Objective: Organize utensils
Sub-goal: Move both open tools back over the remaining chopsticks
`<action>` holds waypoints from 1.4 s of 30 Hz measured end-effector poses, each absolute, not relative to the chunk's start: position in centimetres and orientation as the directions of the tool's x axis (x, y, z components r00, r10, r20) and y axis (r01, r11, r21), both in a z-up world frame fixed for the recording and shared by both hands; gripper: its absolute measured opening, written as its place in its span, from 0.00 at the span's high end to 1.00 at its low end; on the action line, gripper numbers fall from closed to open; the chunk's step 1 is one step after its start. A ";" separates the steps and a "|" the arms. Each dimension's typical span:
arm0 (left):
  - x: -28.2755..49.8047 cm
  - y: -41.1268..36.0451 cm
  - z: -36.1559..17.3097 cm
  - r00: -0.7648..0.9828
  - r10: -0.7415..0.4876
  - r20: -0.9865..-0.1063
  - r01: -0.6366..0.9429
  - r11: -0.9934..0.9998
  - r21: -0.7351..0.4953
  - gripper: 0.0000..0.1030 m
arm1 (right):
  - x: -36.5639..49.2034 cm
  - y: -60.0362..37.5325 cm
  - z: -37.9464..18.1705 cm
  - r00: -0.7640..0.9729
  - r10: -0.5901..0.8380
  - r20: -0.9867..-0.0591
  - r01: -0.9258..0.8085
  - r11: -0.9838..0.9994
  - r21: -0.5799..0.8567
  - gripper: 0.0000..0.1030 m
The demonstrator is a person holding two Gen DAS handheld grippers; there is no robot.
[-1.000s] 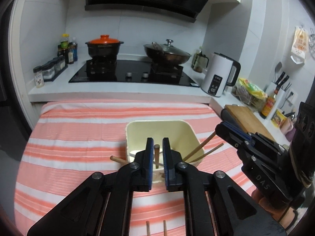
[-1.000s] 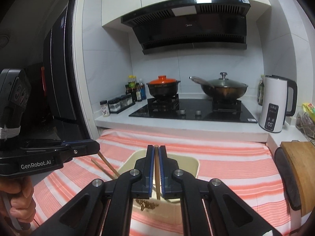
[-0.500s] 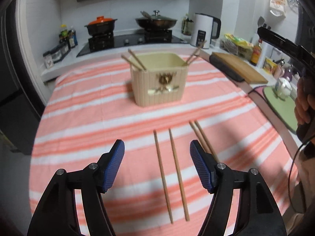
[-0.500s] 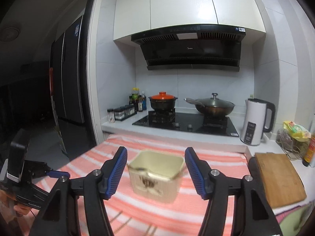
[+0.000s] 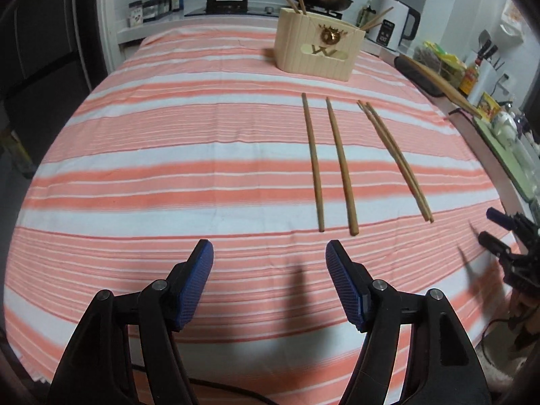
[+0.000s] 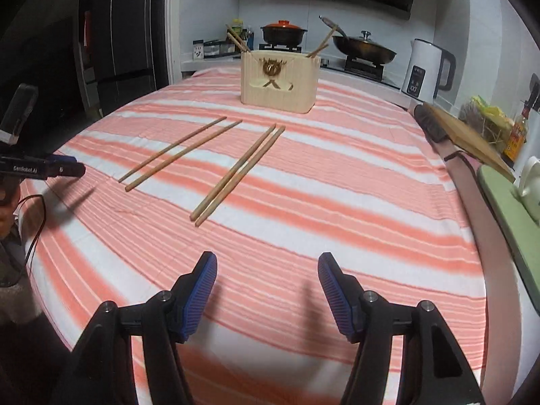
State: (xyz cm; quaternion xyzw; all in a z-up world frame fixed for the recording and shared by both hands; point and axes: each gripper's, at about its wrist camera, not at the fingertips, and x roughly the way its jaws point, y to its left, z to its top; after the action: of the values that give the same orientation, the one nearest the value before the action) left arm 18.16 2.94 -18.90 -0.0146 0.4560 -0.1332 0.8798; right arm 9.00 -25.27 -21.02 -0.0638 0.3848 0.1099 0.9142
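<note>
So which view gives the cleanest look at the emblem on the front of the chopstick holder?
The left wrist view: the chopstick holder is sharp there, its gold emblem and cut-out mark below clearly outlined. The right wrist view faces the holder more squarely, but motion blur smears the emblem.

left wrist: low over tablecloth | right wrist: same (both face stove)

White kettle, orange-lidded pot, lidded wok, cutting board
</note>
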 end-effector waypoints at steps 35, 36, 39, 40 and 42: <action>18.9 0.8 -21.2 0.520 -0.213 -0.827 0.272 0.959 -0.076 0.31 | 15.0 -20.3 -23.8 0.585 0.124 -0.801 -0.233 0.972 -0.020 0.40; 19.0 0.8 -21.2 0.519 -0.211 -0.828 0.273 0.959 -0.073 0.31 | 15.1 -20.5 -23.8 0.591 0.109 -0.799 -0.216 0.976 -0.026 0.40; 19.2 0.6 -21.2 0.520 -0.210 -0.828 0.277 0.958 -0.070 0.31 | 15.2 -21.4 -23.7 0.602 0.061 -0.796 -0.158 0.986 -0.044 0.41; 19.2 0.6 -21.2 0.520 -0.212 -0.828 0.278 0.958 -0.070 0.31 | 15.2 -21.7 -23.7 0.603 0.048 -0.796 -0.144 0.988 -0.050 0.41; 19.3 0.4 -21.2 0.517 -0.216 -0.828 0.285 0.956 -0.072 0.31 | 15.2 -22.4 -23.7 0.601 0.035 -0.798 -0.123 0.991 -0.049 0.41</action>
State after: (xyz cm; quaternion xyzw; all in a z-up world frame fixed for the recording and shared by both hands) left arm 19.33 0.44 -21.20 0.0363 0.4697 -0.1439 0.8703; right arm 15.24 -22.45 -23.73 -0.0494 0.4443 0.0442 0.8934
